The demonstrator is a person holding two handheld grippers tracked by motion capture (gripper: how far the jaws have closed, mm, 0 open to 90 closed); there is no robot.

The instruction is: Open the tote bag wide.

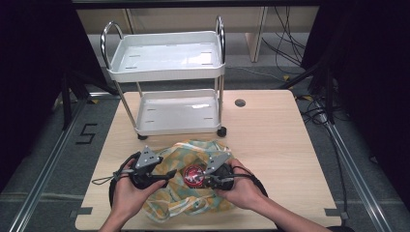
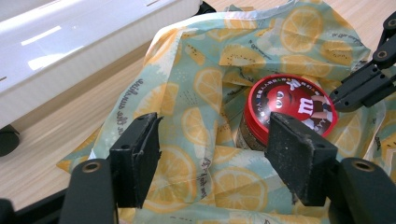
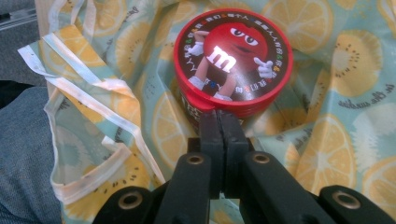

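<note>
Pale wood makes up the one table (image 1: 270, 145), and on its near half lies one lemon-print bag (image 1: 193, 195), crumpled and partly spread. One candy tub (image 1: 194, 175) with a round red lid sits in the folds of that bag, between the two grippers.

In the right gripper view the tub (image 3: 232, 60) stands just ahead of the right gripper (image 3: 223, 116), whose two jaws are pressed flat together with their tips at the lid's near rim; whether a fold of the bag (image 3: 327, 107) is pinched between them cannot be told. In the left gripper view the left gripper (image 2: 215, 158) is released, its two jaws standing wide apart over the bag (image 2: 196, 93), with the tub (image 2: 289, 107) just beyond its right-hand jaw and nothing clamped.

Farther off, past both grippers, one white two-shelf cart (image 1: 169, 77) stands on the table's far half, well apart from the tub. Two hands hold the grippers: the left hand (image 1: 128, 191) and the right hand (image 1: 244, 186).
</note>
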